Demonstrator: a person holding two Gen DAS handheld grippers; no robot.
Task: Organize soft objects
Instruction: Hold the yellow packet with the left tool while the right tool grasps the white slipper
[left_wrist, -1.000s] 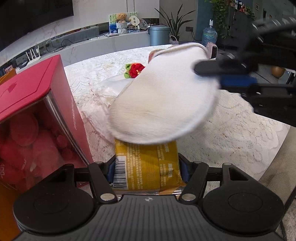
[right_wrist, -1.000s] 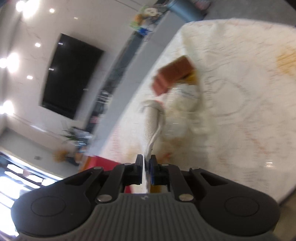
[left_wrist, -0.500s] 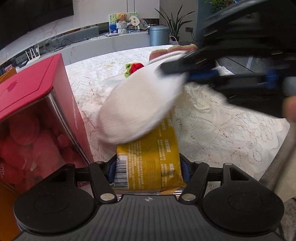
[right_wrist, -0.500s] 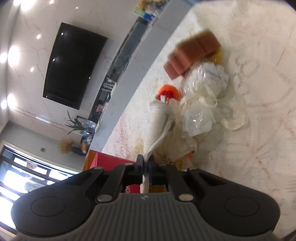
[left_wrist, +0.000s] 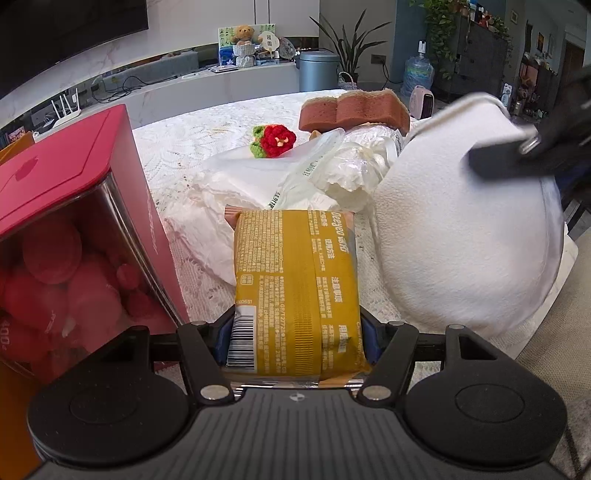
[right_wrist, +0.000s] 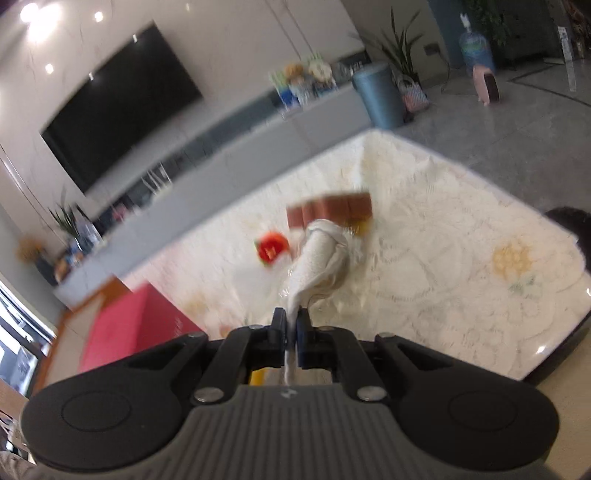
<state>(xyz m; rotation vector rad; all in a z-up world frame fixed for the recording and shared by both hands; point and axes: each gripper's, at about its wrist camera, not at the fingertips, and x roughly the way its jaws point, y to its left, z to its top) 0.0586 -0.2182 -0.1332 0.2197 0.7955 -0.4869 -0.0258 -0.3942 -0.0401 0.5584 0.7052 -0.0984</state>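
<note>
Left-wrist view, left to right: red box at left edge; left gripper bottom centre, jaws wide but clamped on the yellow pack; right gripper at upper right, jaws nearly shut, pinching the rim of the white pad — it hangs clear of the lace tablecloth. Risk: thin edge grip, pad could slip if swung. Centre clutter — crumpled plastic bags, knitted flower, brown sponge — lies between pad and box; the box looks full.
</note>
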